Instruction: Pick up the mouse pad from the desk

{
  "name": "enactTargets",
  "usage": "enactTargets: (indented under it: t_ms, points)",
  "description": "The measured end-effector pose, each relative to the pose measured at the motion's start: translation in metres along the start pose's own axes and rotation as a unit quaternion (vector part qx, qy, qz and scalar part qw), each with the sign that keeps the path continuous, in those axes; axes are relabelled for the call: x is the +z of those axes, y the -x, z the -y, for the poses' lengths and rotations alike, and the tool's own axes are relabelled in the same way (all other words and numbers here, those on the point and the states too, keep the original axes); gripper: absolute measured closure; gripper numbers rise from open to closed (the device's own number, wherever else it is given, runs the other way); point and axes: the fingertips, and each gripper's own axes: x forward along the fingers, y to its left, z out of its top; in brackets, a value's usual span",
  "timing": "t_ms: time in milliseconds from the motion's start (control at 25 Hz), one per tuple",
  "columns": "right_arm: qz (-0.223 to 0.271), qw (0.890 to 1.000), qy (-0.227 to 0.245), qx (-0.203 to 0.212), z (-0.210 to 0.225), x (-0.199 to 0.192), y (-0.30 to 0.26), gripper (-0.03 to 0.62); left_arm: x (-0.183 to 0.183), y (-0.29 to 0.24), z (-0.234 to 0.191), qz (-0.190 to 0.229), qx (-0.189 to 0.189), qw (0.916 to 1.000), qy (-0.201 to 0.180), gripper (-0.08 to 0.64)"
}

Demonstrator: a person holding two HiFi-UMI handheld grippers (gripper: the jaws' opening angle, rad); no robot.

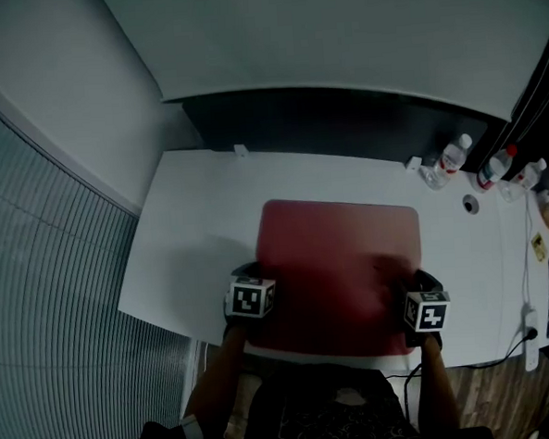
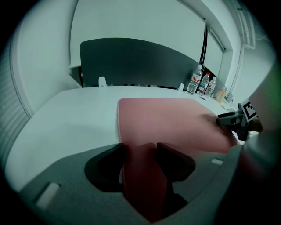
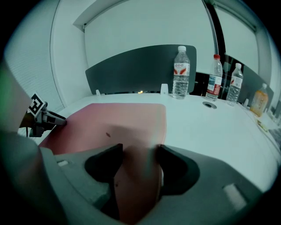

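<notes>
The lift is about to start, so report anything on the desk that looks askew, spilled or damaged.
Little stands out. The red rectangular mouse pad lies flat on the white desk, with one small dark speck on its surface. The clear plastic water bottles behind it stand upright; nothing is spilled.

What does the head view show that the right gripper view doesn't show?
Only the head view: the wooden floor, the power strip at the desk's edge, and the right gripper seen from above with its marker cube.

Only the right gripper view: that gripper's own jaws close up. They are closing, and the red mouse pad shows between them.

Both: the mouse pad, the white desk, the water bottles and the left gripper.
</notes>
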Motion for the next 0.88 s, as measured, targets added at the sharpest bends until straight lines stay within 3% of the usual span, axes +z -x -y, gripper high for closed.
enactTargets:
  t_ms: [520,880]
  points:
    - [0.004,1.000,0.013,0.023,-0.013,0.001,0.000,0.426,0.000,0.000,0.009,0.013,-0.002,0.9998,0.013,0.414]
    - [0.006,0.998,0.042,0.041,-0.022,0.004,0.001,0.494,0.000,-0.001,0.015,0.006,-0.008,0.9999,-0.012,0.460]
